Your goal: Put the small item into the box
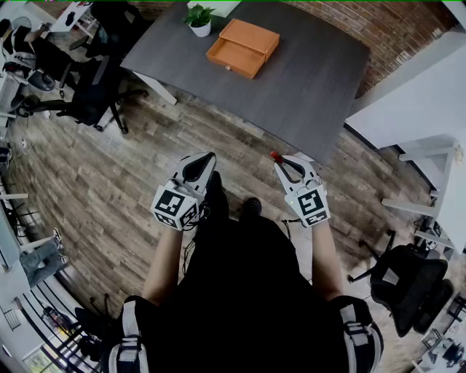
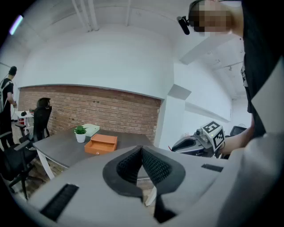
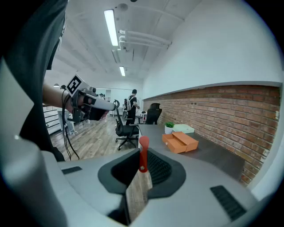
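Note:
An orange box (image 1: 242,47) with its drawer pulled open sits at the far end of the dark grey table (image 1: 306,87); it also shows in the left gripper view (image 2: 102,144) and the right gripper view (image 3: 179,142). My right gripper (image 1: 282,160) is shut on a small red item (image 3: 143,153), whose tip (image 1: 275,155) pokes out past the pads. It hangs over the wood floor just short of the table's near corner. My left gripper (image 1: 206,159) is beside it, with its pads (image 2: 153,164) pressed together on nothing.
A potted plant (image 1: 199,20) and a pale flat box (image 3: 183,129) stand behind the orange box. Black office chairs (image 1: 95,95) are left of the table, and another chair (image 1: 404,284) is at the lower right. A white desk (image 1: 422,102) flanks the right. People stand far down the room (image 3: 132,106).

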Available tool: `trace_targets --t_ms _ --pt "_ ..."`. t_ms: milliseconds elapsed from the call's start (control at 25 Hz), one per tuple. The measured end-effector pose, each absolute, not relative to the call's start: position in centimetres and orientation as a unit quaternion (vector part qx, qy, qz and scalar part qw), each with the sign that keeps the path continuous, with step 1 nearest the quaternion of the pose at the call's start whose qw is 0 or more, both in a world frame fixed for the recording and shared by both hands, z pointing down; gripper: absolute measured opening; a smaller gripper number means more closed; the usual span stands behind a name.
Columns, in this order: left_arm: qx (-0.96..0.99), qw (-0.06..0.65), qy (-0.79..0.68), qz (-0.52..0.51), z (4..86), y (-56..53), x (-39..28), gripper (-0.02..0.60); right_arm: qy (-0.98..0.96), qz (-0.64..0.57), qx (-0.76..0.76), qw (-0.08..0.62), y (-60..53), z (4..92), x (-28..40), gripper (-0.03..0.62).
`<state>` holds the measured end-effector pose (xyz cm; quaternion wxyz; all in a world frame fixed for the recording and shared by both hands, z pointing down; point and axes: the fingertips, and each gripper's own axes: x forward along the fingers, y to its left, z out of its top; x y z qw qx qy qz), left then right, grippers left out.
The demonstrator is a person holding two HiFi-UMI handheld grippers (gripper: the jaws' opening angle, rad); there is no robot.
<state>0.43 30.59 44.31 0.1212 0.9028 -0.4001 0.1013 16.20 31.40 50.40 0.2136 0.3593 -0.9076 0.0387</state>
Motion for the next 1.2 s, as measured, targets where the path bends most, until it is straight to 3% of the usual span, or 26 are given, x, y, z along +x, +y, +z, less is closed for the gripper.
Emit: trace_targets --t_ms 600,1200 --pt "0.891 0.092 -0.435 0.093 42.0 32.1 -1.9 0.023 -0.922 -0.002 0.324 0.213 31.5 47.6 13.8 0.066" --pt "0.879 0.108 -0.455 0.090 43.0 33.5 -4.9 0.023 -0.926 -0.007 0.308 0.216 31.9 47.4 11.5 0.064"
